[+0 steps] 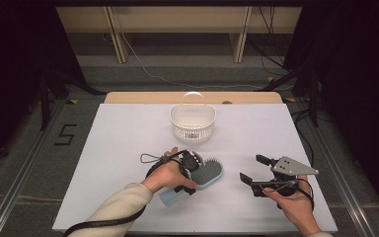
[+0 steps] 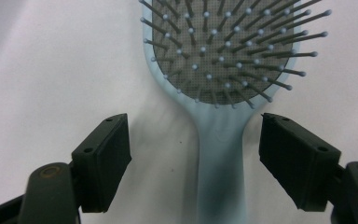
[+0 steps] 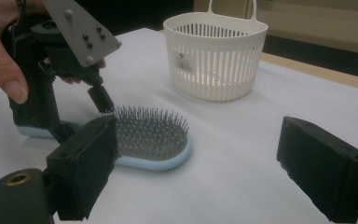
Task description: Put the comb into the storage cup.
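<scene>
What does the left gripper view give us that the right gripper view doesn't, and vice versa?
Left gripper view only: the brush handle lying between the left gripper's open jaws, pads clear of it on both sides.

Right gripper view only: the white basket standing upright beyond the brush, the hand holding the left gripper over the handle end, and the right gripper with open jaws.

Both: the light blue hairbrush lying bristles up on the white table.

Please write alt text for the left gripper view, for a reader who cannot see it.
A light-blue hairbrush lies bristles-up on a white table, its handle running between the open left tongs, whose black pads stand clear of it on either side.
</scene>
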